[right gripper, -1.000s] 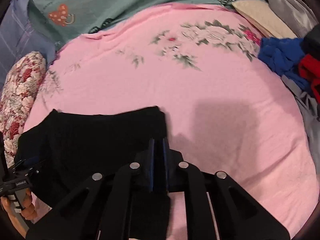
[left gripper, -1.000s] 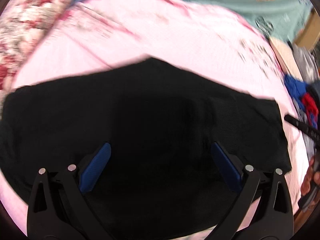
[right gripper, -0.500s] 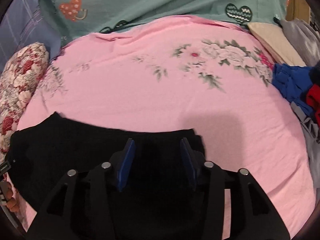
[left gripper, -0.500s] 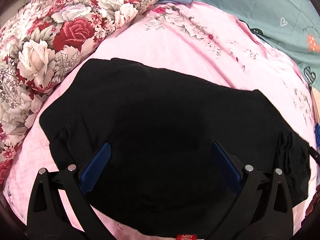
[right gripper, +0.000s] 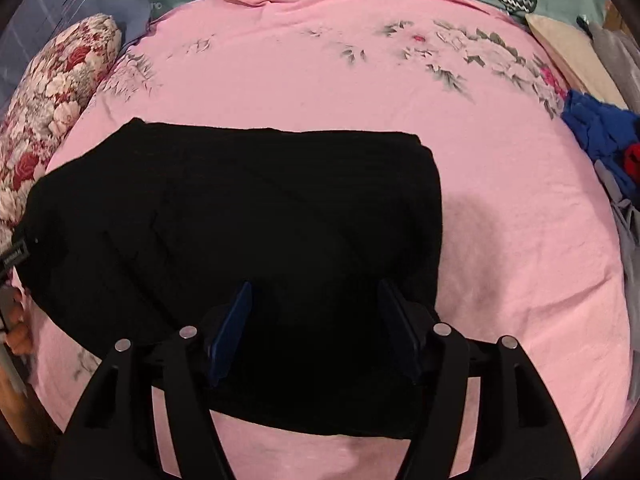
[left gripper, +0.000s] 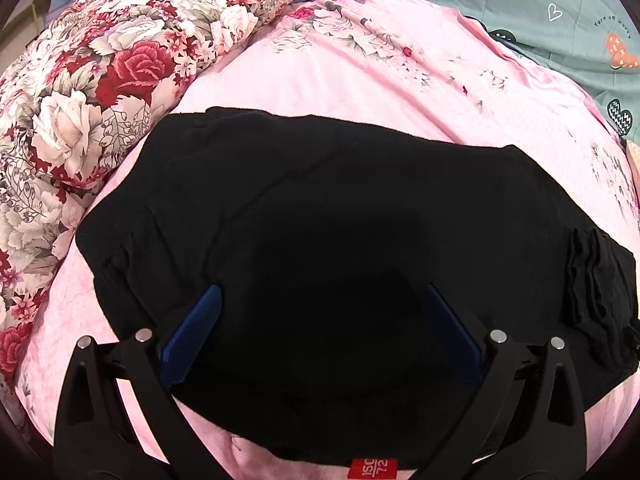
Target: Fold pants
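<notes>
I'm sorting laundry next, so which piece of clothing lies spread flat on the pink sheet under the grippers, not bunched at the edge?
The black pants, spread flat; the blue garment and red garment lie bunched at the right edge.

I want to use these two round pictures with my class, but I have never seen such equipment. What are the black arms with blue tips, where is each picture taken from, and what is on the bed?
No robot here: a person holds hand tongs, each carrying a wide-angle camera looking along its fingers. One picture comes from the left tongs, the other from the right tongs. Both are open and hold nothing. Beneath them, black pants lie folded on a pink sheet. A floral pillow lies beside the pants, with other clothes at the right edge.
</notes>
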Available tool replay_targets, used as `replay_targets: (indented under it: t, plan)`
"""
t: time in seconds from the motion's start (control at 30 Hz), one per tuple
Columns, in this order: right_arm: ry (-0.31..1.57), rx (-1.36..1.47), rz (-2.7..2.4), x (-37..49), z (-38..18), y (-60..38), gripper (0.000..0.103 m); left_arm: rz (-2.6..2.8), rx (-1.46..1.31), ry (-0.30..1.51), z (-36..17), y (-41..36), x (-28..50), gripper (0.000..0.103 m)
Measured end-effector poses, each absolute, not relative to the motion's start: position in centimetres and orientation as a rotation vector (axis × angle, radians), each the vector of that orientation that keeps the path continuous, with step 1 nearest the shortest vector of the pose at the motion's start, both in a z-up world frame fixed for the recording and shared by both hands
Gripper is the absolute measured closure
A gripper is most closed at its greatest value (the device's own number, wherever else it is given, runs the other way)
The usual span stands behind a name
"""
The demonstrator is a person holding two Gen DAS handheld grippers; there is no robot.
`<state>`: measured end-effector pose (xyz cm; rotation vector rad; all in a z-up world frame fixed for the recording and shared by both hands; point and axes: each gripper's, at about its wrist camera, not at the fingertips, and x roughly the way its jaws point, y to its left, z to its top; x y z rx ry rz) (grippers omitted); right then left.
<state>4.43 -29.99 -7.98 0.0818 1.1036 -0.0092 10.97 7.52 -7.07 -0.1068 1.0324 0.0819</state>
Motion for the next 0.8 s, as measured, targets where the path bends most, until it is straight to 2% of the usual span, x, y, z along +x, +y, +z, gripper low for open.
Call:
replay_targets:
  t: [0.1,0.2,0.33,0.57,0.63,0.7,0.8]
  plan:
    - [1.084,0.155,0.015,3.7,-6.7,-30.5,0.030,0.092,-0.150,0.975,-5.4,8.7,10.3,0.002]
    - [0.979,0.198,0.036,2.7,-4.8,-30.7,0.029,0.143,-0.179,0.923,-3.7,11.0,9.7,0.002]
    - [0.859,0.263,-0.015,1.9,-3.7,-31.5,0.017,0.178,-0.306,0.985,-4.1,14.7,9.5,0.002]
    - [0.877,0.418,0.076,2.3,-4.1,-32.3,0.017,0.143,-0.511,1.058,-5.4,18.6,8.9,0.003]
    - [0.878,0.425,0.083,2.3,-4.0,-32.4,0.017,0.113,-0.559,1.081,-6.0,18.9,9.2,0.006]
    - [0.879,0.435,0.088,2.3,-4.1,-32.3,0.017,0.096,-0.582,1.102,-6.5,18.9,9.6,0.016]
    - [0.883,0.462,0.102,2.0,-4.3,-32.7,0.017,0.095,-0.598,1.136,-7.2,18.7,10.9,0.017]
